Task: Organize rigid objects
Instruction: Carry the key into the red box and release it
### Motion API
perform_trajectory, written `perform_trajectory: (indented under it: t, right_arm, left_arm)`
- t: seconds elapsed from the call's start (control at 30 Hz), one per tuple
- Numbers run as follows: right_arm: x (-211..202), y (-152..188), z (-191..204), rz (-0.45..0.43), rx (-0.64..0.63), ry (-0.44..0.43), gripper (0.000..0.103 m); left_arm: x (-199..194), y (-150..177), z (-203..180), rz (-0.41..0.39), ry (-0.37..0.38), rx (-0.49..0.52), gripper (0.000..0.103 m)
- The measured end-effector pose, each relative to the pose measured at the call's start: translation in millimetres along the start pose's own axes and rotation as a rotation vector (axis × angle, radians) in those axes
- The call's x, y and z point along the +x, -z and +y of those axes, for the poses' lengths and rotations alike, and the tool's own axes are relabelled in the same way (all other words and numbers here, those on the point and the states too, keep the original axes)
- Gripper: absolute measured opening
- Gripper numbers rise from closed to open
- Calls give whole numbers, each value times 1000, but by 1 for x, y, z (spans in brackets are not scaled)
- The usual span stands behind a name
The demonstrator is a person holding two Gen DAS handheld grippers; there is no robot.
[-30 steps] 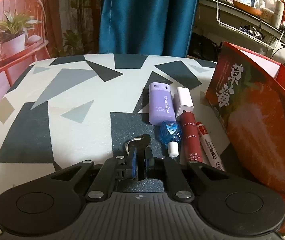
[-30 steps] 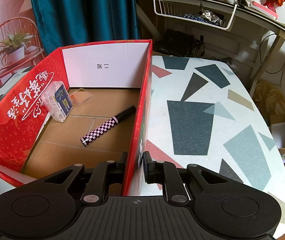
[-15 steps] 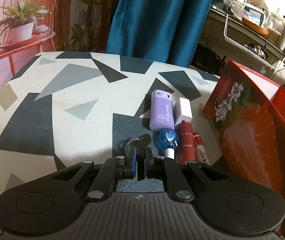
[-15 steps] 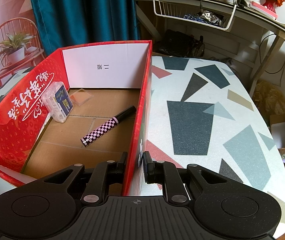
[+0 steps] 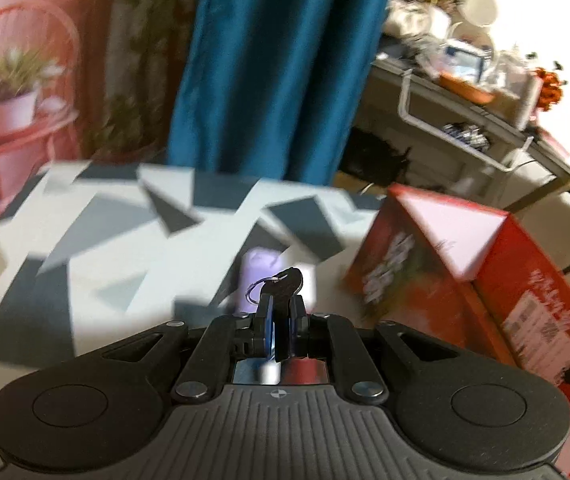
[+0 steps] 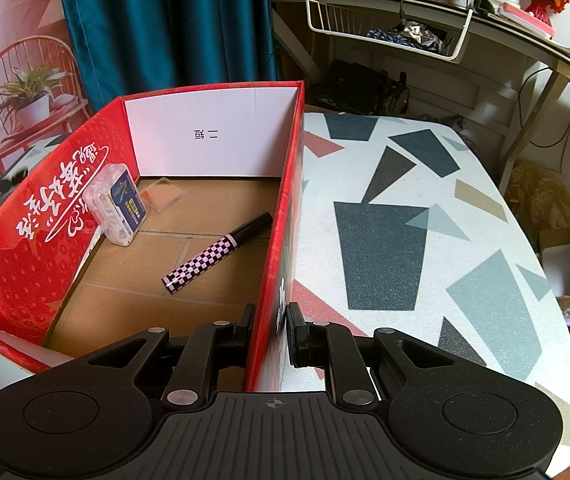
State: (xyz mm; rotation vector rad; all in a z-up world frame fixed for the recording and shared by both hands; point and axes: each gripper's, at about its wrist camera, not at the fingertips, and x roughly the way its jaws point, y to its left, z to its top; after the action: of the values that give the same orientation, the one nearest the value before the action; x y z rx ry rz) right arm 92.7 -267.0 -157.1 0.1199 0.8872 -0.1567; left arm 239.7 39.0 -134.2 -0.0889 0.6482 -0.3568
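Note:
My left gripper (image 5: 281,322) is shut on a black key with a metal ring (image 5: 285,286) and holds it above the patterned table; the view is blurred by motion. A purple case (image 5: 259,270) lies on the table behind the key. The red strawberry box (image 5: 465,264) stands to the right. My right gripper (image 6: 271,330) is shut on the right wall of the red box (image 6: 281,240). Inside lie a checkered pen (image 6: 217,252), a clear plastic case (image 6: 115,204) and a small orange-tinted lid (image 6: 163,194).
The patterned table (image 6: 405,220) stretches right of the box. A teal curtain (image 5: 277,64) hangs behind. A cluttered shelf with a wire basket (image 6: 389,28) stands at the back right. A cardboard box (image 6: 569,268) sits on the floor at right.
My left gripper has lifted the key off the table and swung up and right toward the box; the other small items have dropped below its view. The right gripper has not moved.

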Motion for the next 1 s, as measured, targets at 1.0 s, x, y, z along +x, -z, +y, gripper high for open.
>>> perform_trajectory:
  t: [1.0]
  right_arm:
    - [-1,-1,2,-1,-9,-4,15]
  left_arm:
    - [82,-44,-121,29,192,250,9]
